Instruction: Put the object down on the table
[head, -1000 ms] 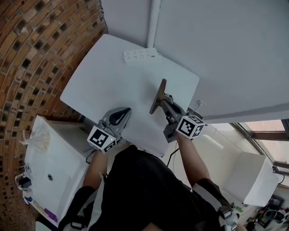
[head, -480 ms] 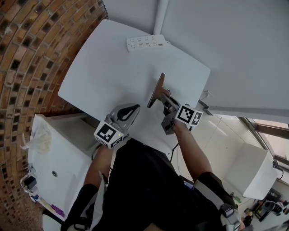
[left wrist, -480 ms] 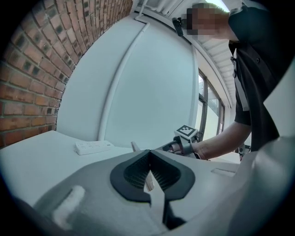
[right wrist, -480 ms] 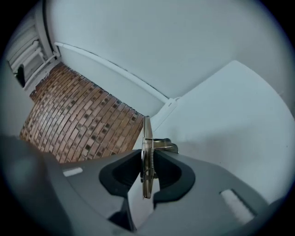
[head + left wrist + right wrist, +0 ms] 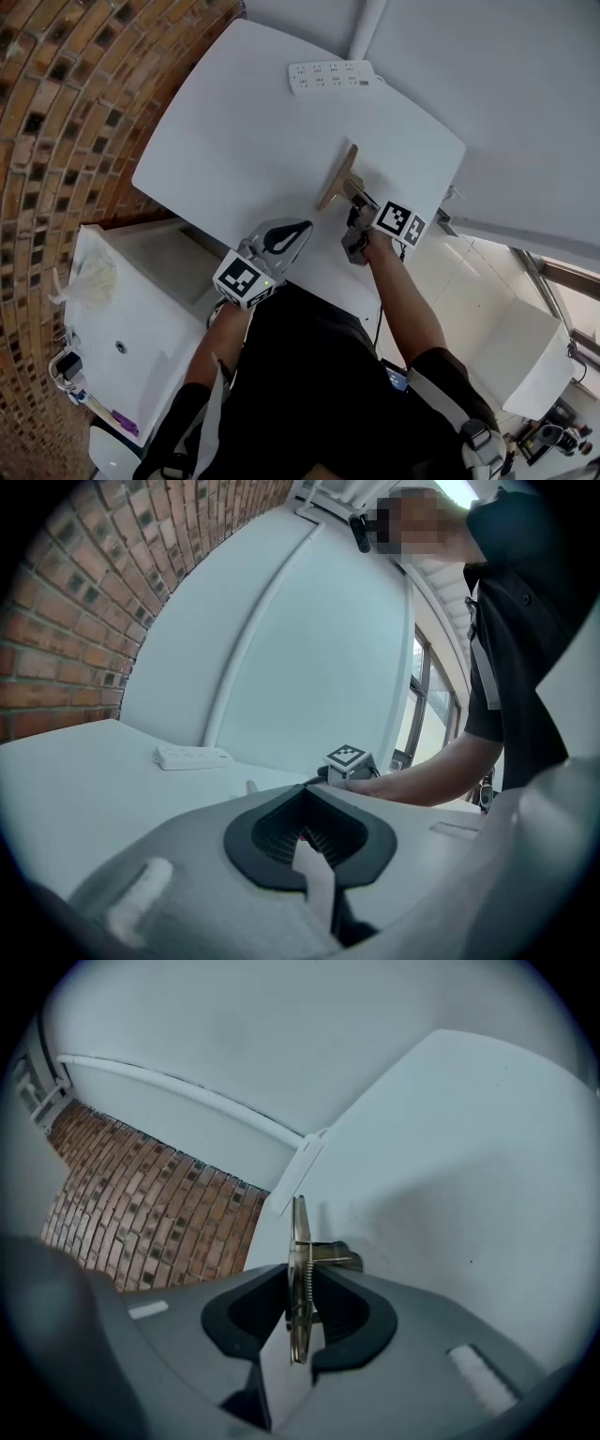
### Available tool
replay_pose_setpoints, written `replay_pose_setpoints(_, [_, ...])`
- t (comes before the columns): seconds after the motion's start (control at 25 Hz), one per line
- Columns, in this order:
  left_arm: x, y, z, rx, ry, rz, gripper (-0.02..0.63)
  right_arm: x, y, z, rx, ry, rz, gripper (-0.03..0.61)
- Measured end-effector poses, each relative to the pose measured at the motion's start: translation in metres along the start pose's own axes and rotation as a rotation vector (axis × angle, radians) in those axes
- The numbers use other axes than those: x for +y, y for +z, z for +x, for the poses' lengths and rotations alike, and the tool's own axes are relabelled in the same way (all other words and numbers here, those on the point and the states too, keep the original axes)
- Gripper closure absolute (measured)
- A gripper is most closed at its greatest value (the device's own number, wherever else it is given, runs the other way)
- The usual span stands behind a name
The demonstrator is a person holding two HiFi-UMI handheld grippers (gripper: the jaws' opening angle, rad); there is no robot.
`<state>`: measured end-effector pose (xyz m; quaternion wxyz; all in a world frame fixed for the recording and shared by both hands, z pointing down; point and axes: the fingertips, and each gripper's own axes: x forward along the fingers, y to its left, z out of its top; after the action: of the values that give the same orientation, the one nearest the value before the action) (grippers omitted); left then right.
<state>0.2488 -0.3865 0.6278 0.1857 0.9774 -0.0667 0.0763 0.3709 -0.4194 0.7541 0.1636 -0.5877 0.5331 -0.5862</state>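
1. The right tool is clamped on a thin tan board. In the right gripper view its jaws press on the board's two flat faces.
2. In that view the board shows edge-on and sticks out past the jaw tips. A coil spring and a wire bar lie against one face.
3. In the head view the board stands on edge and tilted over the right half of the white counter, near its front. I cannot tell whether its lower edge touches the surface.
4. The left tool is closed on nothing. In the left gripper view its jaw tips meet, with no thing between them.
5. The left tool hangs over the counter's near edge, to the left of the right tool and clear of the board.
6. A white power strip lies flat at the counter's far edge, well apart from the board and both tools. It also shows in the left gripper view.
7. Each tool carries a marker cube close to the hand, the right one's and the left one's. The right cube also shows in the left gripper view, with the person's bare forearm behind it.
8. A brick wall runs along the counter's left side. A white cabinet stands just beside the counter's near left corner.
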Motion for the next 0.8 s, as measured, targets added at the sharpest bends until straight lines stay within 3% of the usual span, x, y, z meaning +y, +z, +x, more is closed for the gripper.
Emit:
replay_pose_setpoints(0.28, [0.000, -0.006, -0.005, 0.001, -0.011, -0.048, 0.612, -0.007, -0.007, 0.015, 0.020, -0.042, 0.004, 0.488])
replay_pose_setpoints(0.56, [0.003, -0.012, -0.009, -0.007, -0.005, -0.074, 0.612, -0.021, -0.015, 0.017, 0.003, -0.063, 0.117, 0.486])
replay_pose_setpoints(0.8, [0.001, -0.011, -0.011, 0.008, -0.003, -0.056, 0.612, -0.018, -0.011, 0.017, -0.013, -0.042, 0.092, 0.471])
